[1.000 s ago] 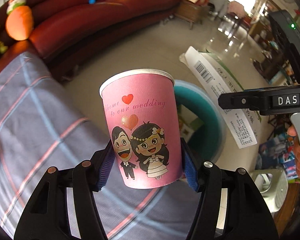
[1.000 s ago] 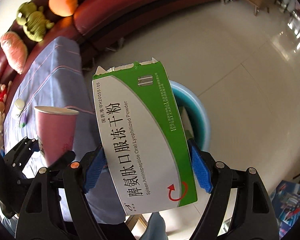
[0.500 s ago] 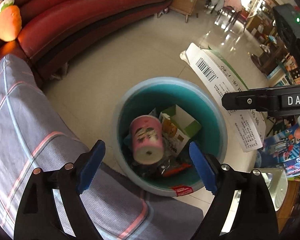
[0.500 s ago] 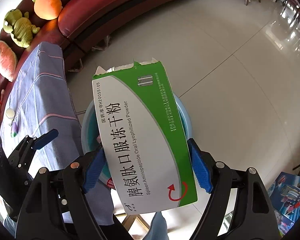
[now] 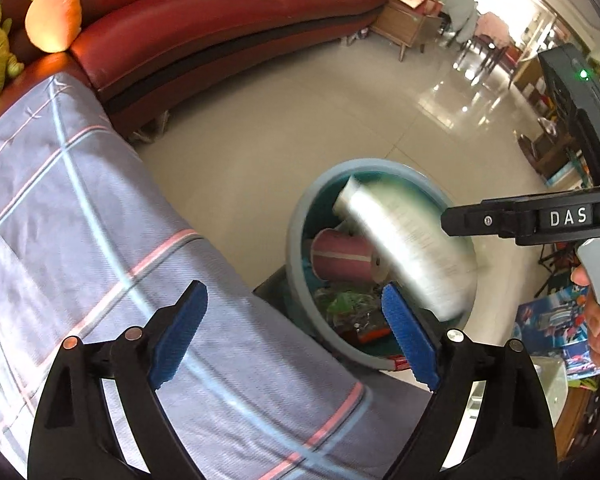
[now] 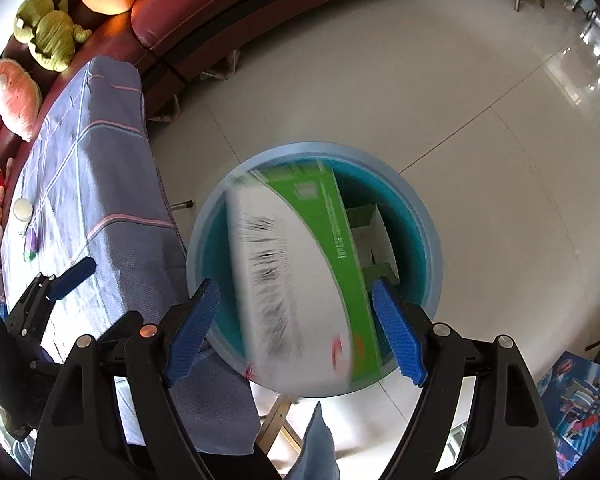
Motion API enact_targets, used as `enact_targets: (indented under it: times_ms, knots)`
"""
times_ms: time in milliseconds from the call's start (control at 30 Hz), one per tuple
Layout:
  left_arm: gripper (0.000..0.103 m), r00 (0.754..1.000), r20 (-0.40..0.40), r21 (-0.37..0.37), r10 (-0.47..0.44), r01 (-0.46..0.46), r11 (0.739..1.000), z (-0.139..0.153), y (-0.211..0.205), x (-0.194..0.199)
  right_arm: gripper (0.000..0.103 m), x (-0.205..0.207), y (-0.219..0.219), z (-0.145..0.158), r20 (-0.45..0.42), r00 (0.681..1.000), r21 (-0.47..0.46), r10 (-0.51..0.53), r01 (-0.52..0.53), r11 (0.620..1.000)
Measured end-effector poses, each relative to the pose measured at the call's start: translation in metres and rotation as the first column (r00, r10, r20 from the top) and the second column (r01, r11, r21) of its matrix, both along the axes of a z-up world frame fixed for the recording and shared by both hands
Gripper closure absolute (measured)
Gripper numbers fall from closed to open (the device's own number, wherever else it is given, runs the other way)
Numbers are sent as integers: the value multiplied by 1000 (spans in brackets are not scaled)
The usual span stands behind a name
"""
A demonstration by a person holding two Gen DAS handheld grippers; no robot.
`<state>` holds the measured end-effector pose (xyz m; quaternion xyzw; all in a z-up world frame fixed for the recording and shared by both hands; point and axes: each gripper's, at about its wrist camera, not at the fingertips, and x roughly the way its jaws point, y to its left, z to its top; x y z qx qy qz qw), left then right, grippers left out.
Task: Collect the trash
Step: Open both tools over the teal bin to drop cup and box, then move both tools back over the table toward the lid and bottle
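Right wrist view — blurred box (image 6: 300,280), long axis toward bin (image 6: 430,216), between released gripper (image 6: 296,332).

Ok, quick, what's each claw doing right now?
Left gripper: open, jaws just opening, nothing between them; cup lies in bin.
Right gripper: open; blurred box apparently dropping into bin.

Pink paper cup (image 5: 342,256): on its side inside the teal bin (image 6: 430,248), among wrappers. Green-and-white medicine box (image 6: 300,276): motion-blurred, tilted, above the bin's mouth, clear of both pads.
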<state>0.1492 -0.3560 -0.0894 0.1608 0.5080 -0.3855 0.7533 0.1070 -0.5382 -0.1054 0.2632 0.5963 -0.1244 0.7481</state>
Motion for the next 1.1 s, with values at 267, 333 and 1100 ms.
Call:
enact_targets:
  times_ms: [267,333,1100]
  knots:
    - [13,999,13,-13,44,-44,999,10,35,10,27,10,22,9,-16,999,-27,35,-35,999]
    - [13,998,20,-14,59,-59,998,13,46,13,27,17,32,12,-17,998,-29,53,-54,998]
    - [7,938,108,-19,330,-330,944,39,274,71,22,129,239,44,14,938,-35,346,-346,938]
